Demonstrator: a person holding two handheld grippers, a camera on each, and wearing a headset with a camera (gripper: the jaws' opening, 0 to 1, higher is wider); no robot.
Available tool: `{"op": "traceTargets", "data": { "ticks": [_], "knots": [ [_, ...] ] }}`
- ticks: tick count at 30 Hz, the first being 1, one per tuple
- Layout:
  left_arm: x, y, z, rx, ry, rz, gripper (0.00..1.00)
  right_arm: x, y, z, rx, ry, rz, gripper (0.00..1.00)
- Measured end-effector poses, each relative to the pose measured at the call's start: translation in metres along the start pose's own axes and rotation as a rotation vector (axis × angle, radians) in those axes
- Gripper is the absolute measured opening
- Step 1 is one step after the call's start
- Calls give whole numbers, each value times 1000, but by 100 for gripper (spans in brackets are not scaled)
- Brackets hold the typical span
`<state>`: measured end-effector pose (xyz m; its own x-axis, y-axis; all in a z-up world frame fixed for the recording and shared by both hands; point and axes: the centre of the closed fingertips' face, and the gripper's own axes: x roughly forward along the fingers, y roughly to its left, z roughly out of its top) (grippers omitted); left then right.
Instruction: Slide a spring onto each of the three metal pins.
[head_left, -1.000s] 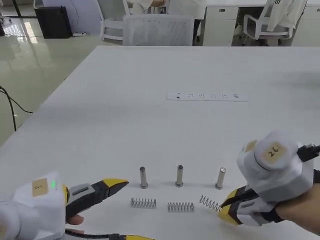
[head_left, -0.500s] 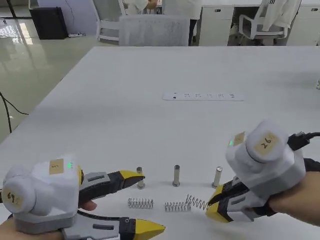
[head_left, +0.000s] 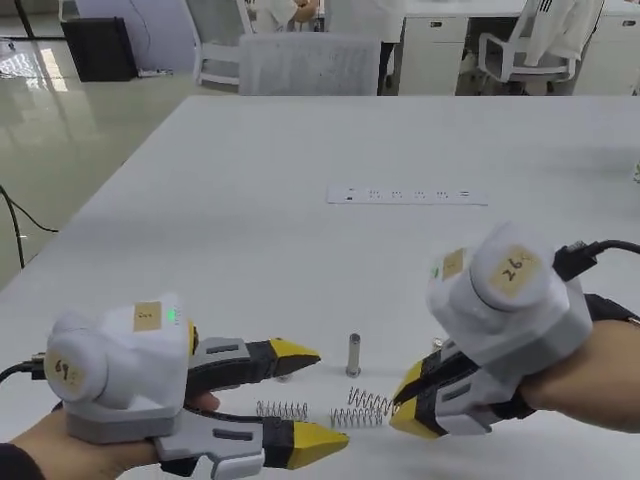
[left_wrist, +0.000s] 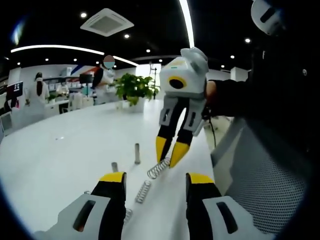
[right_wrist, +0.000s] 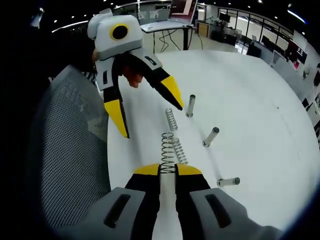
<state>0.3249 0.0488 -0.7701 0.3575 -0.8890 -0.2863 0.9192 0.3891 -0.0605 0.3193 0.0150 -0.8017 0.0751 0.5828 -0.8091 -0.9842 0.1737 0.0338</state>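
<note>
Change: held spring, flat on the table a second ago, now raised at a slant and carried toward the middle (first pick made, it seems).
Right gripper: jaws pinched on one end of that spring, coil poking straight out past the tips.
Left gripper: moved in closer, jaws spread wide, holding nothing.
Loose springs: two, flat on the table between the grippers.
Pins: three, upright, all bare; middle pin just beyond the held spring's free end.
Progress: none threaded yet; next, probably lining the coil up over a pin top.
</note>
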Motion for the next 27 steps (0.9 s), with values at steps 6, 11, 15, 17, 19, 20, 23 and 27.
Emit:
{"op": "traceTargets", "data": {
  "ticks": [6,11,15,17,19,20,23,27],
  "knots": [
    [5,-9,-4,12,13,-27,36,1,6,1,-39,11,23,8],
    [7,-13,-5,24,18,-43,32,0,12,2,-65,19,43,8],
    [8,-17,-7,38,27,-60,28,0,14,2,-76,26,57,8],
    [9,-19,-8,43,28,-66,25,0,17,2,-84,28,66,8],
    [9,-20,-9,51,32,-72,22,0,20,2,-95,31,77,8],
    [9,-20,-10,53,33,-76,21,0,21,2,-98,31,79,8],
    [10,-23,-11,60,36,-87,17,1,24,2,-112,38,89,8],
    [10,-26,-13,74,43,-101,10,1,26,3,-120,40,96,8]
  ]
}}
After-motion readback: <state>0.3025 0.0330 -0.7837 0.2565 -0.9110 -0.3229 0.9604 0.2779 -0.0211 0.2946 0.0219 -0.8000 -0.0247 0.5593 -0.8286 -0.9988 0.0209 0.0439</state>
